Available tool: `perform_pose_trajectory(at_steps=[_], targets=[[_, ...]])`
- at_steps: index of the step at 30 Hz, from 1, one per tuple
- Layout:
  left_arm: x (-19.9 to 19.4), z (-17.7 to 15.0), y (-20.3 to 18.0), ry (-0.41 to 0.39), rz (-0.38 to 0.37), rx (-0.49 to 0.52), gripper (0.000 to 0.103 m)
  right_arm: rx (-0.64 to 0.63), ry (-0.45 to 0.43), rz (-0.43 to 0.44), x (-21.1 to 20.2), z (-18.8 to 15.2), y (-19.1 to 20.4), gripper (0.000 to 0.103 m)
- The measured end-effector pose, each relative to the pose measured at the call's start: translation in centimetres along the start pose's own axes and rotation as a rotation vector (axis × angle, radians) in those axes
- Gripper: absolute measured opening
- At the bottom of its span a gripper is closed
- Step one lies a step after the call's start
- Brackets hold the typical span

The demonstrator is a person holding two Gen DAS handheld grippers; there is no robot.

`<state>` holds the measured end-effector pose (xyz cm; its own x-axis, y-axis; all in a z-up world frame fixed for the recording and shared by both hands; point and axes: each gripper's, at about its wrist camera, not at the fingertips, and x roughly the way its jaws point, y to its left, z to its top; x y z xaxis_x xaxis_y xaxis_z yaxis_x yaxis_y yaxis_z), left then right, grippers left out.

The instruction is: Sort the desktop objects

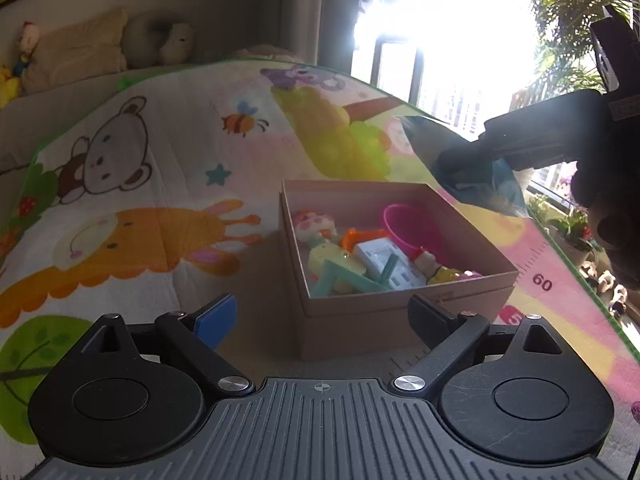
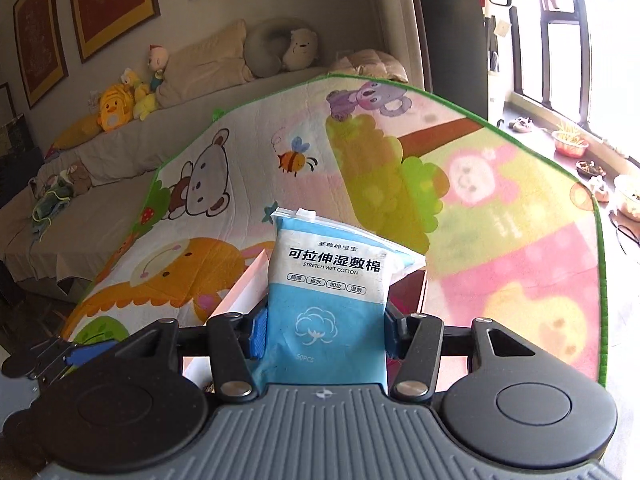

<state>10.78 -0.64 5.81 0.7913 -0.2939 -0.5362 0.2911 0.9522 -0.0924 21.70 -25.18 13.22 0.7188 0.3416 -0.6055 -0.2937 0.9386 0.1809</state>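
A brown cardboard box sits on the play mat just ahead of my left gripper. Inside it lie a pink cup, a white packet, a teal triangle and small toy figures. The left jaws stand wide open with nothing between them. My right gripper is shut on a blue and white pack of stretch wet cotton, which stands upright between its pads. In the left wrist view that pack hangs above the box's far right corner.
A cartoon-animal play mat covers the surface, with a green border and a ruler strip at its right edge. Behind it runs a beige sofa with pillows and plush toys. Bright windows, potted plants and bowls line the right side.
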Motion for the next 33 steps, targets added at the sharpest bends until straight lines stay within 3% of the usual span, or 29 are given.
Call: perform_pose_trajectory(at_steps=[4,7,12,18,21,27,29,33], targets=[[0.8,-1.6,0.3,0.028,-0.034,-0.007,0.097,0.003,0.03,-0.031,3.6,-0.8,0.7,0.053],[1.3,-1.9,0.6,0.035,-0.053,-0.019,0.098,0.013,0.06,-0.038,4.7,-1.2,0.3,0.064],[1.1,-2.4,0.6,0.022,-0.088,-0.02,0.1,0.007,-0.004,-0.043,1.3,-2.7,-1.2,0.064],[2.0,-1.9,0.0,-0.008,-0.079,-0.015,0.1,0.038,0.024,-0.068,-1.5,-5.7,-3.0,0.058],[2.6,-1.6,-0.3,-0.036,-0.038,-0.005,0.101,-0.018,-0.002,-0.064,-3.4,-7.5,-2.3,0.058],[3.1,-1.5,-0.6,-0.01,-0.063,-0.018,0.101,-0.088,0.049,-0.031,-4.3,-10.7,-1.0,0.058],[2.8,-1.6,-1.1,0.009,-0.033,-0.001,0.101,-0.118,0.06,-0.022,-4.2,-11.3,-0.4,0.058],[1.4,-2.8,-2.3,0.043,0.122,0.069,0.103,-0.158,0.094,-0.047,-3.5,-13.2,1.3,0.058]])
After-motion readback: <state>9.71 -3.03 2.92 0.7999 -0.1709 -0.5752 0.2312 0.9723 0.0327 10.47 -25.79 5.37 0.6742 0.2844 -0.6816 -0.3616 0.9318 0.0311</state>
